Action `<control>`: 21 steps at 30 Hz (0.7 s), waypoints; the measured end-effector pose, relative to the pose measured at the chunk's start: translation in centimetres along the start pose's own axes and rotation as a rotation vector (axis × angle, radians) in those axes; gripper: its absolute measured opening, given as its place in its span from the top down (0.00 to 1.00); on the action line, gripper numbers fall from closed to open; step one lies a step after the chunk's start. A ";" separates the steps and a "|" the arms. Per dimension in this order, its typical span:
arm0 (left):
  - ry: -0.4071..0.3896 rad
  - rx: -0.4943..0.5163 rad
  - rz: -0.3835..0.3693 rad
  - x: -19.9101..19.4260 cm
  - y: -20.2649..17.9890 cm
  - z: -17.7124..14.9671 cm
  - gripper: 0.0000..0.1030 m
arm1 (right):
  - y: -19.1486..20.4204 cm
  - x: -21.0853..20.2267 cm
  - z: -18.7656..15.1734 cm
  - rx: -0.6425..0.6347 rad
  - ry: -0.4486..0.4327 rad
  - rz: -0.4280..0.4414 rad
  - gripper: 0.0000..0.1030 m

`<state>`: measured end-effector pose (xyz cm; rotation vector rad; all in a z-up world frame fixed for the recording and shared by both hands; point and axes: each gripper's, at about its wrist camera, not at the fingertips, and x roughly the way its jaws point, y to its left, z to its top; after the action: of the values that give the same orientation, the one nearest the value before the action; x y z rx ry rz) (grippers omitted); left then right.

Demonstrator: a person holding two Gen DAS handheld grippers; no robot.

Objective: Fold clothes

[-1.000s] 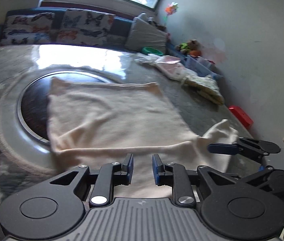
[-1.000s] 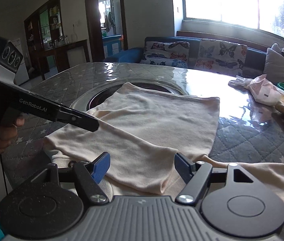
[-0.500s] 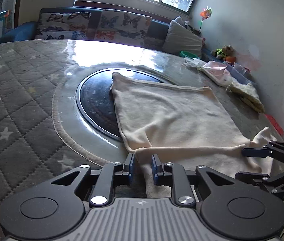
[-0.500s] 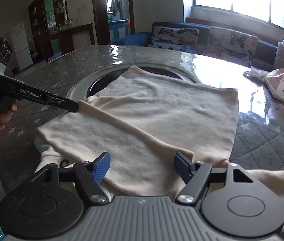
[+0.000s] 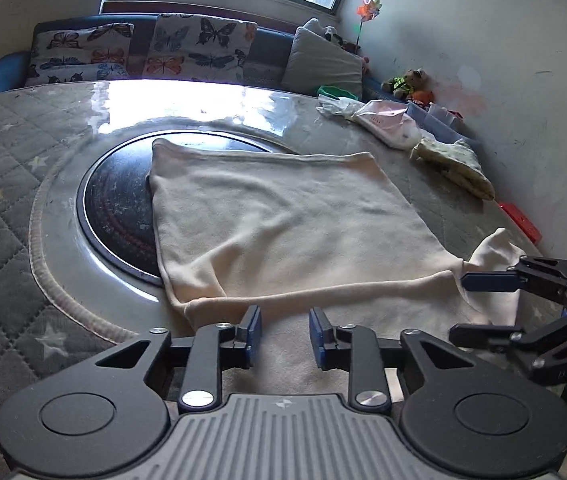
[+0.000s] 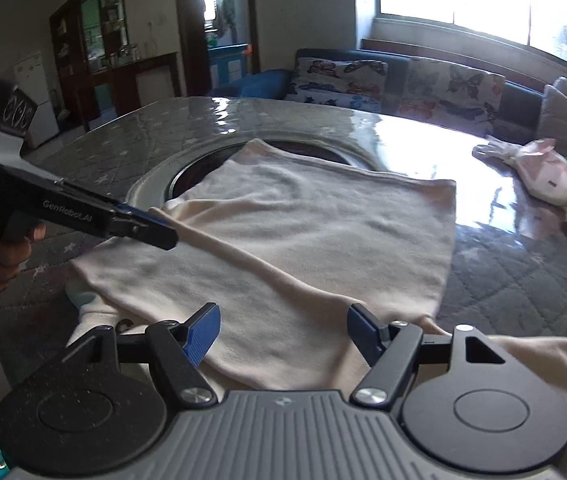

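Observation:
A cream long-sleeved garment lies spread on the table, its body folded so a fold edge runs across its near side. It also shows in the right wrist view. My left gripper is open and empty, just above the cloth at the fold's left end. In the right wrist view the left gripper sits at the fold's far end. My right gripper is wide open over the garment's near edge. In the left wrist view the right gripper hovers by the right sleeve.
The round table has a quilted grey cover and a dark glass centre disc. Bags and folded cloths lie at the far right edge. A sofa with butterfly cushions stands behind. A wall is close on the right.
My left gripper's jaws have opened wider and let go of the fold edge, which now lies on the garment. The right gripper stays open in place.

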<state>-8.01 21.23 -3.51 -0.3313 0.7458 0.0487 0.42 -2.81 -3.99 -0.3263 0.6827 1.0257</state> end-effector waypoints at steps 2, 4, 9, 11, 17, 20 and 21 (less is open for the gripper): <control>-0.004 0.011 0.004 -0.1 -0.5 0.1 0.59 | -1.2 -0.9 -0.6 0.037 -0.009 -0.037 0.30; -0.011 0.030 0.004 -0.2 -1.0 0.2 0.57 | -2.6 -2.0 -1.2 0.080 -0.018 -0.088 0.32; -0.023 0.059 -0.008 -0.4 -2.4 0.4 0.47 | -8.9 -4.8 -2.9 0.223 -0.032 -0.298 0.35; -0.024 0.070 -0.009 -0.4 -2.9 0.5 0.42 | -11.0 -5.5 -3.5 0.270 -0.030 -0.361 0.36; -0.034 0.098 0.002 -0.5 -4.3 0.7 0.30 | -17.0 -6.5 -4.9 0.433 -0.030 -0.506 0.38; -0.039 0.115 0.007 -0.6 -4.9 0.7 0.22 | -19.2 -6.2 -5.3 0.498 -0.024 -0.545 0.43; -0.040 0.120 0.009 -0.7 -5.1 0.7 0.21 | -19.8 -6.0 -5.4 0.517 -0.021 -0.556 0.43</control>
<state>-7.22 16.63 -1.13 -0.2119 0.7070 0.0190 13.58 -19.63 -5.24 -0.0417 0.7553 0.3035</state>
